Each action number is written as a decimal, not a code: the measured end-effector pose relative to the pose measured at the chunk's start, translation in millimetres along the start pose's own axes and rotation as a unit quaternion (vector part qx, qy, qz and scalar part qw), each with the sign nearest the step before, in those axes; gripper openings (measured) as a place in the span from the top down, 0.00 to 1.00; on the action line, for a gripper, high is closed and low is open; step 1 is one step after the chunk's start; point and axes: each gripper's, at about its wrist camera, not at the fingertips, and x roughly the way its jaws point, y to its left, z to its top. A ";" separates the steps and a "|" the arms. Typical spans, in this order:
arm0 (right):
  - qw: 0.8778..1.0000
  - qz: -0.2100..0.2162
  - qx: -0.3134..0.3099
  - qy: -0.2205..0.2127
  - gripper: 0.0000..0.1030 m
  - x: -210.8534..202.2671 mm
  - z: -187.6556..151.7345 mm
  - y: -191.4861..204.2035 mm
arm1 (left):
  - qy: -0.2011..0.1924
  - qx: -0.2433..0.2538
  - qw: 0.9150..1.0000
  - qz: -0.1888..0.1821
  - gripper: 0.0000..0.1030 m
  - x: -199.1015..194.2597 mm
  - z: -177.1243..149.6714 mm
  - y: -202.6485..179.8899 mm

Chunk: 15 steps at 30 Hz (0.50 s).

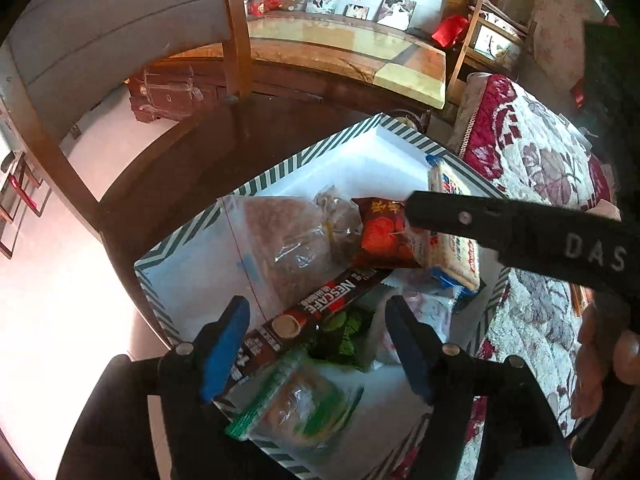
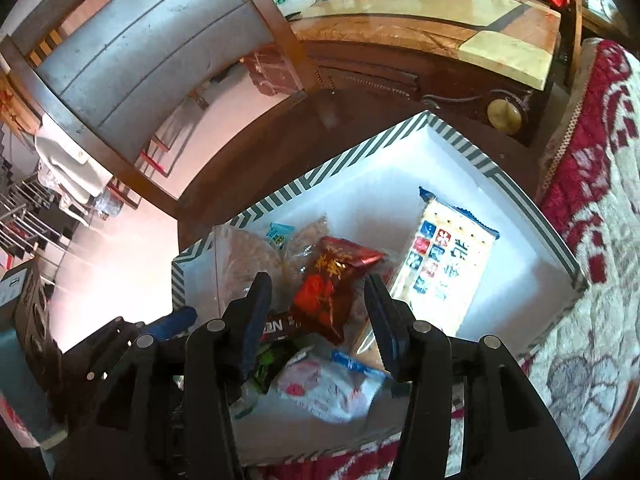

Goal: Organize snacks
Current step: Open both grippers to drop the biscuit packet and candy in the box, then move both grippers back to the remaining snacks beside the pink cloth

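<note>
A white box with a green striped rim (image 1: 256, 184) (image 2: 352, 152) holds the snacks. Inside lie a red snack packet (image 1: 384, 236) (image 2: 332, 280), a Nescafe stick box (image 1: 320, 304), a blue and white cracker pack (image 2: 444, 268) (image 1: 452, 248), clear zip bags (image 1: 280, 240), a green packet (image 1: 348, 332) and a white packet (image 2: 328, 388). My left gripper (image 1: 316, 348) is open above the Nescafe box. My right gripper (image 2: 316, 320) is open, its jaws either side of the red packet. It also shows in the left wrist view (image 1: 412, 212).
The box sits partly on a dark wooden table (image 1: 192, 152) and beside a red floral quilt (image 1: 532, 160) (image 2: 600, 240). A grey padded chair (image 2: 140, 60) stands behind. A long wooden cabinet (image 1: 340, 48) with photos lies further back.
</note>
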 end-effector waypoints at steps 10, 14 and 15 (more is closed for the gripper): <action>0.999 -0.019 0.017 -0.023 0.53 -34.6 -31.8 -21.6 | -0.023 0.016 1.000 -0.002 0.23 -21.5 -3.6 -20.6; 0.999 -0.027 0.025 -0.028 0.53 -50.1 -46.4 -31.7 | -0.029 0.028 0.999 -0.008 0.22 -27.3 -4.1 -33.7; 0.999 -0.029 0.027 -0.029 0.53 -54.9 -51.3 -35.4 | -0.029 0.031 0.999 -0.010 0.21 -28.1 -4.4 -37.5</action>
